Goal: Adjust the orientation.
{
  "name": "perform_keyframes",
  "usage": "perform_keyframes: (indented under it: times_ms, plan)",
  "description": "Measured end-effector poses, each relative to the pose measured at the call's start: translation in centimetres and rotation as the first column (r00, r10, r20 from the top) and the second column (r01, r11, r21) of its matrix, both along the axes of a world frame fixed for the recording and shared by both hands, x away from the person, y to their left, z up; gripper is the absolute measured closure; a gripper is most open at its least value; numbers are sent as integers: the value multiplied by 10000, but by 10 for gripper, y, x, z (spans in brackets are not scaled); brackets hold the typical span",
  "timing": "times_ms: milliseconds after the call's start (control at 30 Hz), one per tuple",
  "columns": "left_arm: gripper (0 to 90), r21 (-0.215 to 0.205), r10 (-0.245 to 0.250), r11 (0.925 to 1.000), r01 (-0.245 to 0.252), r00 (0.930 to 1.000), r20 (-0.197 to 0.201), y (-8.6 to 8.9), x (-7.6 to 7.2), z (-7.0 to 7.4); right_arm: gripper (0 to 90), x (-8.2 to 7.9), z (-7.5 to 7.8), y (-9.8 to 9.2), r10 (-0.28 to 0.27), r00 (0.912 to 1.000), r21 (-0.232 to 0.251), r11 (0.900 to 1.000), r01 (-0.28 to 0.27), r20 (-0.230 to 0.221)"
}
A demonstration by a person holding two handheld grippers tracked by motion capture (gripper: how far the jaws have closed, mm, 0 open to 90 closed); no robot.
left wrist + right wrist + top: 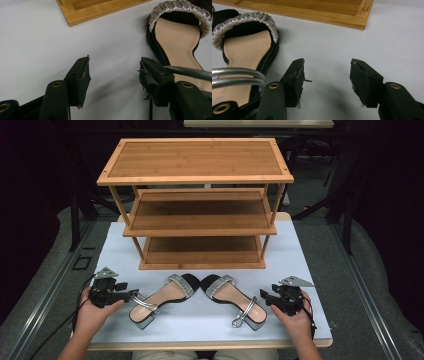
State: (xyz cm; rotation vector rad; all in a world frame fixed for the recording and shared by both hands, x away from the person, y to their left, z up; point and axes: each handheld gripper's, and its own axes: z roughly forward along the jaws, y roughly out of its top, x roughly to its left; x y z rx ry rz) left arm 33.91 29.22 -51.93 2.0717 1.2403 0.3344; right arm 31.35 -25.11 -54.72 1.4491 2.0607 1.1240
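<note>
Two black sandals with silver straps lie at lower centre of the high view: left sandal (160,299) and right sandal (234,300), toes nearly touching, heels splayed outward, before a three-tier wooden rack (197,200).

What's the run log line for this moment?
left gripper: open, beside left sandal | right gripper: open, beside right sandal | shelf rack: empty

Right gripper (327,75) jaws apart, sandal (244,52) left, wooden rack (317,12) ahead
</note>
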Motion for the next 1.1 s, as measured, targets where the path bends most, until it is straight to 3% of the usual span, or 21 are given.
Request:
perform_keyframes:
  times_ms: [33,200,233,400,500,567,667,700,733,767,800,900,933,967,1000,1033,1100]
  plan:
    - [415,483,-316,9983,322,9994,-141,-4,2,7,445,0,-1,0,5,10000,-12,10000,-5,-20]
    - [413,1041,-825,9907,874,9953,-505,-10,6,27,443,0,0,1,-35,10000,15,10000,35,53]
    - [412,1227,-997,9865,1084,9922,-755,-12,7,38,443,0,0,0,-74,10000,66,10000,74,60]
    - [411,1426,-1200,9806,1348,9869,-1078,-18,10,58,439,1,-2,0,-167,9999,131,9998,167,14]
    - [398,1263,-1368,9802,1524,9828,-1239,-22,13,72,438,1,-2,1,-145,9999,84,9999,145,-6]
    - [386,1401,-1573,9742,1767,9777,-1390,-30,15,86,438,1,-2,1,-139,9999,119,9998,139,6]
    - [367,1480,-1722,9694,1959,9721,-1593,-37,16,94,435,1,-2,0,-155,9999,160,9998,155,31]
    - [349,1546,-1886,9633,2195,9631,-1919,-46,19,99,435,2,-3,0,-152,9999,155,9998,152,10]
    - [340,1546,-1886,9633,2195,9631,-1919,-46,19,99,435,2,-3,0,-152,9999,155,9998,152,10]
    - [334,1745,-1985,9554,2381,9557,-2173,-54,22,101,435,2,-4,-1,-186,9998,146,9997,187,-61]
    - [330,1745,-1985,9554,2381,9557,-2173,-54,22,101,435,2,-4,-1,-186,9998,146,9997,187,-61]
    - [312,1977,-2185,9408,2754,9385,-2675,-73,27,97,432,2,-4,-2,-185,9998,237,9995,186,-66]
    - [307,1977,-2185,9408,2754,9385,-2675,-73,27,97,432,2,-4,-2,-185,9998,237,9995,186,-66]
    - [304,1981,-2334,9338,2979,9269,-2938,-82,29,92,430,2,-4,-2,-215,9997,231,9995,216,-66]
    - [300,1981,-2334,9338,2979,9269,-2938,-82,29,92,430,2,-5,-3,-216,9997,228,9995,218,-75]
    - [296,2066,-2379,9272,3125,9171,-3197,-90,31,86,430,2,-5,-3,-214,9997,229,9995,216,-83]
    - [293,2249,-2473,9148,3356,9054,-3451,-98,34,80,430,3,-6,-3,-190,9997,303,9994,194,-128]
